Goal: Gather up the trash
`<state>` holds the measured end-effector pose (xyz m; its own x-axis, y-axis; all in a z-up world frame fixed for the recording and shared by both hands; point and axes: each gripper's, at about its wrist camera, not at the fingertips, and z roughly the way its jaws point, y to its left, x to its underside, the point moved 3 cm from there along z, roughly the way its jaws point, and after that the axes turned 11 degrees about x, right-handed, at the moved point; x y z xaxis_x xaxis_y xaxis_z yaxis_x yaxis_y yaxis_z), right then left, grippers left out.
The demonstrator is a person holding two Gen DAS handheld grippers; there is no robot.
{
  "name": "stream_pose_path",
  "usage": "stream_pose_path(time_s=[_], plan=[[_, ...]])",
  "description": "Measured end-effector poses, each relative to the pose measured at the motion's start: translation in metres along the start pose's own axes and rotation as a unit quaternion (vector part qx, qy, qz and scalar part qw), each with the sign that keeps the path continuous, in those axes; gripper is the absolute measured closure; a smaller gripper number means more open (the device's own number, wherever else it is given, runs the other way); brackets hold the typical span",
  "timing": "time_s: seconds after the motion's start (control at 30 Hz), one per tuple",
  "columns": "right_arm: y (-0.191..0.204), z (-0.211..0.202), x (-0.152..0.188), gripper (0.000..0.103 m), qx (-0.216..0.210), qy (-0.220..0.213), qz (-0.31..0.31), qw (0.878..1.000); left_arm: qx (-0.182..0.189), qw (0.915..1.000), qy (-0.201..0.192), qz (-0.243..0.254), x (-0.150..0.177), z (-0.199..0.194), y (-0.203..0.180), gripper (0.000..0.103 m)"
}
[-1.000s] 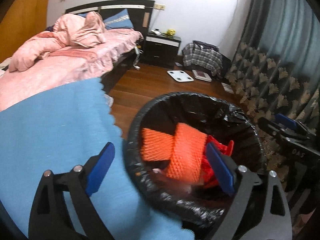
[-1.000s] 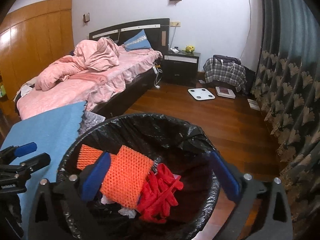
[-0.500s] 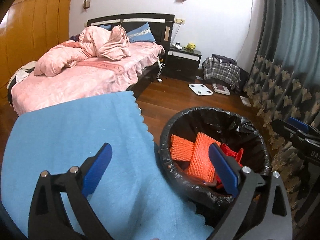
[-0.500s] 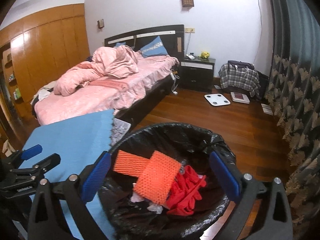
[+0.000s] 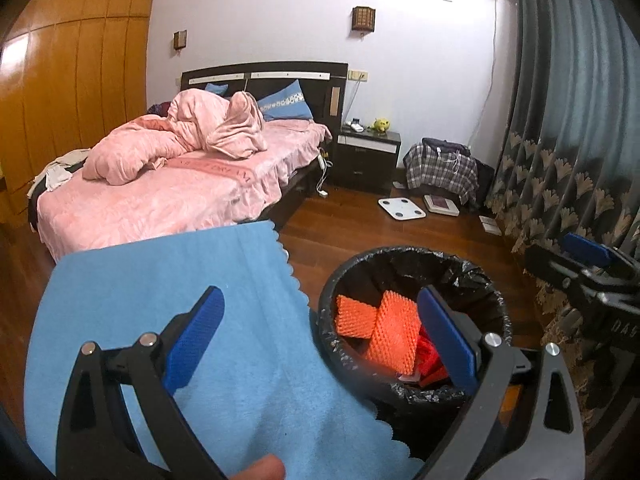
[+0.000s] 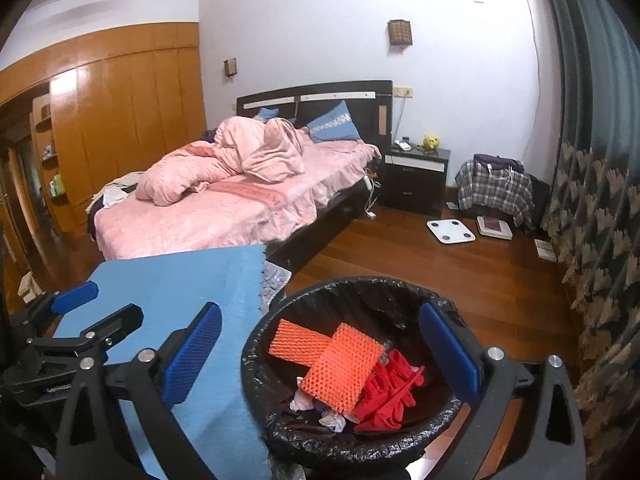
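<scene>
A round bin lined with a black bag (image 5: pixel 412 256) (image 6: pixel 360 288) stands on the wood floor beside a blue mat. Inside lie orange foam netting (image 5: pixel 390 332) (image 6: pixel 340 364), red scraps (image 6: pixel 390 392) and small white bits of paper (image 6: pixel 332 420). My left gripper (image 5: pixel 320 340) is open and empty above the mat's edge and the bin's left rim. My right gripper (image 6: pixel 320 356) is open and empty over the bin. The right gripper (image 5: pixel 588 264) also shows at the right edge of the left wrist view. The left gripper (image 6: pixel 80 320) shows at the left in the right wrist view.
A blue mat (image 5: pixel 168 304) (image 6: pixel 180 280) covers a surface left of the bin. Behind it is a bed with pink bedding (image 5: pixel 172 184). A nightstand (image 5: pixel 368 156), a white scale (image 5: pixel 401 208) and a plaid bag (image 5: pixel 440 172) lie farther back. Patterned curtains (image 5: pixel 568 140) hang on the right.
Both grippers have pulled up and back from the bin, so it looks smaller and lower. Both stay open. The trash in the bin has not moved.
</scene>
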<state>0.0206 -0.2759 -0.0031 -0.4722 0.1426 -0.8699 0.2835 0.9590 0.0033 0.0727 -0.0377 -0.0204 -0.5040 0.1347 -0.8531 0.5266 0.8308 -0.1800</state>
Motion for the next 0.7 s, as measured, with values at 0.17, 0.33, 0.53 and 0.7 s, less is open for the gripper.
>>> stream_pose_path(time_s=[0.17,0.33,0.53,0.7], plan=[[0.001,-0.007,0.000,0.006,-0.002,-0.004,-0.001,1.000,0.002,0.9999,-0.012,-0.002,-0.004,-0.012,-0.005,0.008],[0.001,-0.010,-0.001,0.006,-0.003,-0.010,-0.001,1.000,0.002,0.9998,-0.020,0.002,-0.007,-0.018,-0.010,0.008],[0.000,-0.012,-0.001,0.006,-0.002,-0.011,-0.001,1.000,0.002,0.9998,-0.019,0.002,-0.006,-0.018,-0.011,0.008],[-0.002,-0.013,-0.003,0.006,-0.001,-0.011,0.001,1.000,0.002,0.9998,-0.020,0.002,-0.006,-0.019,-0.012,0.008]])
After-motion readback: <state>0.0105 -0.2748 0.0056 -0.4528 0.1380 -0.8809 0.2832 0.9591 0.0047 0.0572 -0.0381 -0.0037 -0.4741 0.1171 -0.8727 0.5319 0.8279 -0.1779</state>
